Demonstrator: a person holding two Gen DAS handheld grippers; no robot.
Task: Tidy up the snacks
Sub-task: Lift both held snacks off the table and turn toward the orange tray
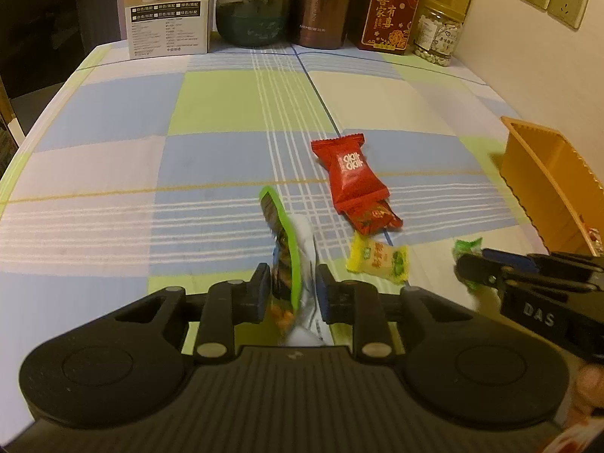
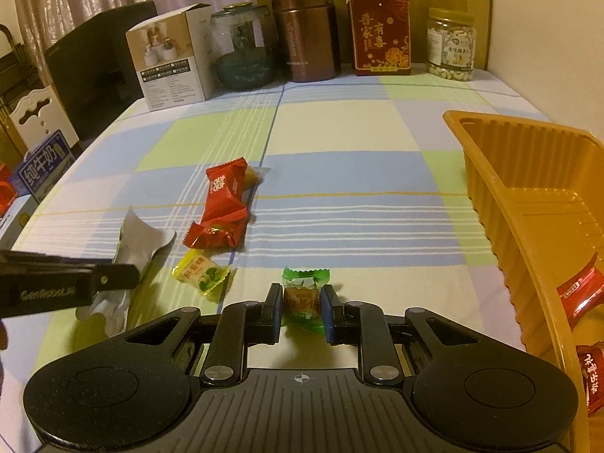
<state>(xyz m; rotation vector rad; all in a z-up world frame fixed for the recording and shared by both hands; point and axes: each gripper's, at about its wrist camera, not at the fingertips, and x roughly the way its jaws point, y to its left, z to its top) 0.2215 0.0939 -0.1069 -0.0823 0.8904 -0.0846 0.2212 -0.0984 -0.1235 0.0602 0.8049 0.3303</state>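
A: Left wrist view first. What's between the jaws?

B: The left gripper (image 1: pixel 290 294) is clamped on a green-edged snack packet (image 1: pixel 290 260). The packet stands on edge between the pads, its silver side facing the right pad, and its top sticks out ahead of the jaws above the checked table (image 1: pixel 113 173).

A: And beyond it?

B: Ahead and a bit right of the jaws lies a large red packet (image 1: pixel 349 170), overlapping a smaller red candy (image 1: pixel 373 219). Nearer, just right of the jaws, is a yellow candy (image 1: pixel 379 260). Far right, the right gripper (image 1: pixel 468 268) pinches a green candy (image 1: pixel 468 247), with the orange tray (image 1: pixel 547 173) behind it.

A: Now the right wrist view.

B: The right gripper (image 2: pixel 301 307) is closed on the green candy (image 2: pixel 304 294), pads pressed to both its sides; the wrapper's top pokes out ahead of the jaws, low over the table (image 2: pixel 339 132).

A: The rest?

B: Left of the jaws is the yellow candy (image 2: pixel 200 273), and further ahead-left the smaller red candy (image 2: pixel 215 232) under the large red packet (image 2: pixel 226 188). At far left the left gripper (image 2: pixel 113 279) grips the crumpled silver-backed snack packet (image 2: pixel 139 241). The orange tray (image 2: pixel 490 173) is to the right, with red-wrapped sweets (image 2: pixel 577 294) inside.
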